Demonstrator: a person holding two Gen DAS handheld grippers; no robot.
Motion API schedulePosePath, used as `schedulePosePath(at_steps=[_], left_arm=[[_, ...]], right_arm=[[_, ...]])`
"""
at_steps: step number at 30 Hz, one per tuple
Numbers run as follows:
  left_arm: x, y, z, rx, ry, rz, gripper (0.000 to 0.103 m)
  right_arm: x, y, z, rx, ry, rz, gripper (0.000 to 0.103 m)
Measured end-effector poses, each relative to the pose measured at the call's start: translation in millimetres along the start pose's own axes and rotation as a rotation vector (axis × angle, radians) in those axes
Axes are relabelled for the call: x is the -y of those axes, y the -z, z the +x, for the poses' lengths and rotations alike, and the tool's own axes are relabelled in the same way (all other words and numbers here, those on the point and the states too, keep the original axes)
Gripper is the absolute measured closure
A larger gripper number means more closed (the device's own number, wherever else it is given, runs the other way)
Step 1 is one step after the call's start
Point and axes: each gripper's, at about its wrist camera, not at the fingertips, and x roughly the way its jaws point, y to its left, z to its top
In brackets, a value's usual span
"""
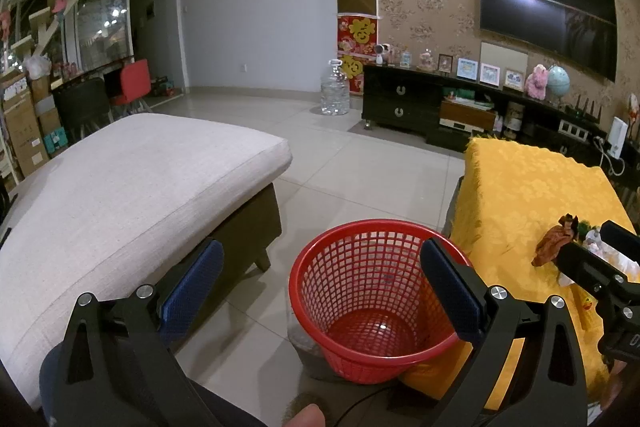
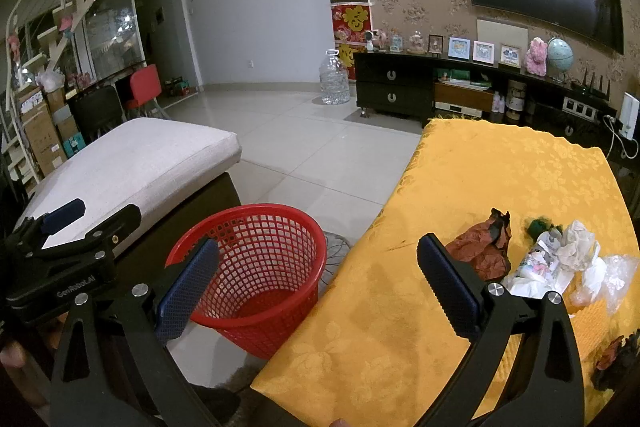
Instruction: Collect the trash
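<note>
Both tongs (image 1: 322, 287) (image 2: 318, 283) gape empty | brown wrapper (image 2: 482, 247) lower right on bench (image 2: 500, 167) | pinch crumpled middle, carry over red basket (image 2: 256, 267) lower centre.

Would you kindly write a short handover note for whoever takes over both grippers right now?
Left gripper: open, empty, above the red basket on the floor.
Right gripper: open, empty, between the basket and the trash.
Trash on the yellow tablecloth: brown crumpled paper, a green scrap, white wrappers, clear plastic, another dark scrap near the edge.
Done: the basket looks empty, so nothing yet.
Left: every piece into the basket.
</note>
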Motion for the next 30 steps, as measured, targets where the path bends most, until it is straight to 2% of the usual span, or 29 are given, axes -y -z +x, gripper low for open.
schedulePosePath(at_steps=[30], left_arm=[[1.3,0.8,0.6,0.001,0.0,0.004,0.008]], right_arm=[[0.3,0.9,-0.2,0.001,0.006,0.001,0.006]])
